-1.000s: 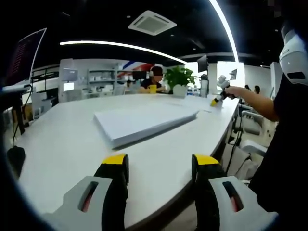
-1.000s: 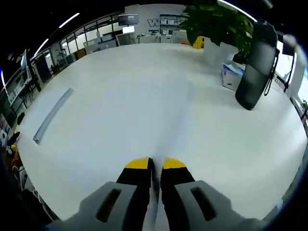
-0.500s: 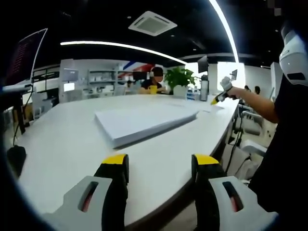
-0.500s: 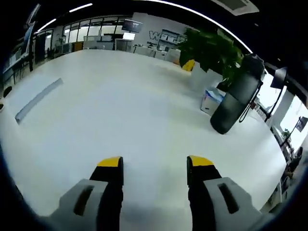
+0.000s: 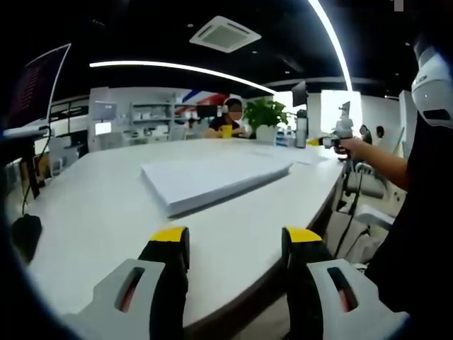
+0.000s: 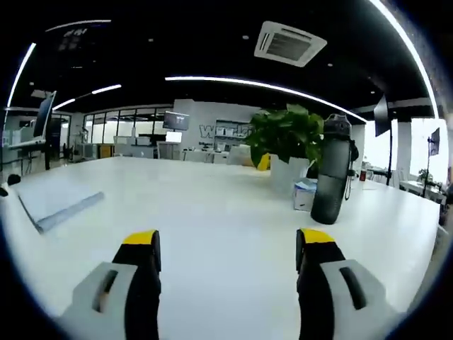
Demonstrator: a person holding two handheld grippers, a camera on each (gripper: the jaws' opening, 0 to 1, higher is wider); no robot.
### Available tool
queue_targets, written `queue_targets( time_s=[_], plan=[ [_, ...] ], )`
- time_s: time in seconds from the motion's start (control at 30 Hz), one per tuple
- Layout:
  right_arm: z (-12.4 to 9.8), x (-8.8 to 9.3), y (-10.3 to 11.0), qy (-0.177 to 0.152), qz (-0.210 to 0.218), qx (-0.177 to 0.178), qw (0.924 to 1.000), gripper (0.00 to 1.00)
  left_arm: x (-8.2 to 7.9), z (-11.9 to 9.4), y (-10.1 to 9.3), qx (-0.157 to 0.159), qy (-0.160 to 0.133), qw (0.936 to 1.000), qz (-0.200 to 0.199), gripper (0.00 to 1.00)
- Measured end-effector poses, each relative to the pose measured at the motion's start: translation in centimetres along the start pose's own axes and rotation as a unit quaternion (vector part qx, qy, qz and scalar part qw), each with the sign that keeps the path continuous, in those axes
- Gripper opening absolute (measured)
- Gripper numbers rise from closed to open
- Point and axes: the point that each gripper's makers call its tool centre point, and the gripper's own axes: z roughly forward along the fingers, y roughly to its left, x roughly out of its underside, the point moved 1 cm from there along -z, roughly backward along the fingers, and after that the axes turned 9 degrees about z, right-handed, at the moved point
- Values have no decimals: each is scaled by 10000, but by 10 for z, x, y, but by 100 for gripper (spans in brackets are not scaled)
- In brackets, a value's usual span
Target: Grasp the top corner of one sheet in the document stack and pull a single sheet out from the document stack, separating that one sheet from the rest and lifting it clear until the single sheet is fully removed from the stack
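The left claw (image 5: 236,241), grey with yellow-tipped jaws, hovers low over the near edge of the white surface (image 5: 85,212) with its jaws spread wide apart and nothing between them. It points straight at the thick white document stack (image 5: 212,177), which lies flat on the surface just ahead, one corner turned toward it; that placement looks meant to steady or guard the stack rather than to pick from it.

The right claw (image 6: 230,244), of the same make, also has its jaws wide apart and empty. In the left gripper view it shows as a small shape (image 5: 327,142) at the end of the person's outstretched arm, held well beyond the far side of the stack and above the surface. From its own view the stack sits off to the left as a thin grey-edged slab (image 6: 60,205), well apart from the jaws, so it is not lined up on a top corner. No loose sheet can be made out, so how far the task stands cannot be told.

Around the far end stand a leafy green plant in a white pot (image 6: 287,142), a tall dark water bottle (image 6: 333,173) and a small white-and-blue box (image 6: 306,195) just beside it. None of these lies between the right claw and the stack; the open surface between them offers a free path back.
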Motion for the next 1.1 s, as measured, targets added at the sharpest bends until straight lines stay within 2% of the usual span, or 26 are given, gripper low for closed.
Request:
queue_targets(
  time_s=[0.07, 0.13, 0.2, 0.3, 0.33, 0.4, 0.47, 0.5, 0.53, 0.6, 0.73, 0.8, 0.87, 0.97, 1.1],
  plan=[
    [-5, -4, 16, -186, 188, -248, 9993, 80, 0, 0, 0, 7, 12, 10000, 19, 53],
    [-8, -8, 33, -382, 162, -500, 9979, 80, -2, 0, 0, 5, 2, 10000, 23, 53],
    [-9, -2, 55, -324, -339, -866, 9951, 75, -4, 0, 0, 12, -11, 10000, 45, 53],
    [-10, 2, 88, -556, -634, -1185, 9894, 71, -7, -1, 0, 20, -24, 10000, 94, 53],
    [-12, 4, 98, -593, -576, -1267, 9885, 72, -8, -1, 0, 14, -29, 9999, 98, 53],
    [-15, 11, 124, -610, -328, -1663, 9836, 73, -9, -3, 0, -18, -42, 9999, 102, 53],
    [-17, 22, 140, -378, -653, -1735, 9819, 70, -11, -5, 1, -41, -52, 9999, 94, 53],
    [-20, 24, 152, -434, -933, -1827, 9778, 70, -10, -6, 1, -46, -41, 9999, 94, 53],
    [-23, 24, 165, -503, -1012, -1939, 9745, 70, -10, -7, 1, -49, -21, 9999, 108, 53],
    [-31, 29, 193, -466, -707, -2305, 9694, 70, -9, -8, 2, -57, 21, 9999, 125, 53],
    [-44, 40, 236, -346, -317, -2671, 9625, 70, -9, -8, 3, -88, 22, 9999, 120, 53],
    [-50, 39, 246, -506, -471, -2694, 9605, 70, -11, -7, 2, -87, -32, 9999, 107, 52],
    [-57, 39, 254, -603, -419, -2734, 9591, 69, -12, -7, 1, -80, -63, 9999, 93, 52],
    [-67, 42, 269, -620, -434, -2965, 9520, 64, -10, -7, 0, -59, -53, 9999, 80, 52],
    [-75, 55, 287, -465, -768, -3168, 9442, 62, -5, -7, 1, -46, 17, 10000, 83, 52]
  ],
)
